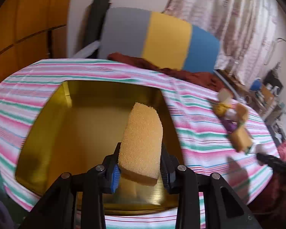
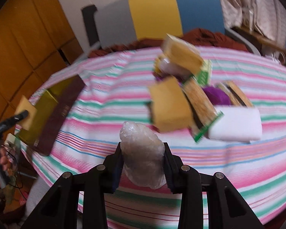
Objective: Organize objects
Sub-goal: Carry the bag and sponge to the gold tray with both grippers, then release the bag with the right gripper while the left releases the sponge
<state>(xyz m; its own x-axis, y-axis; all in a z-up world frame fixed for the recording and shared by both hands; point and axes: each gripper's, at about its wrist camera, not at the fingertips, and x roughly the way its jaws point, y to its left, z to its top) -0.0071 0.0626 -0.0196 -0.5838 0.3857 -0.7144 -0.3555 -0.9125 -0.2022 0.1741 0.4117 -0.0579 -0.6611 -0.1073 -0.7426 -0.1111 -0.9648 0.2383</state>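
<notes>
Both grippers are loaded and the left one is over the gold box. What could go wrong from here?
1. The left gripper pinches the sponge only at its lower end, so it may tilt or slip before it is low in the box.
2. The right gripper holds a slick plastic-wrapped bundle that bulges past the fingers and could squirt out.
3. The box sits at the table's edge in the right view, so a bump might push it off.

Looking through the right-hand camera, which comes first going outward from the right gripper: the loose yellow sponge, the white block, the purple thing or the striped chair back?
1. Loose yellow sponge, just beyond the right gripper, slightly right.
2. White block, off to the right; close to the sponge's rank, hard to separate.
3. Purple thing, behind the packs.
4. Striped chair back, past the table's far edge.
</notes>
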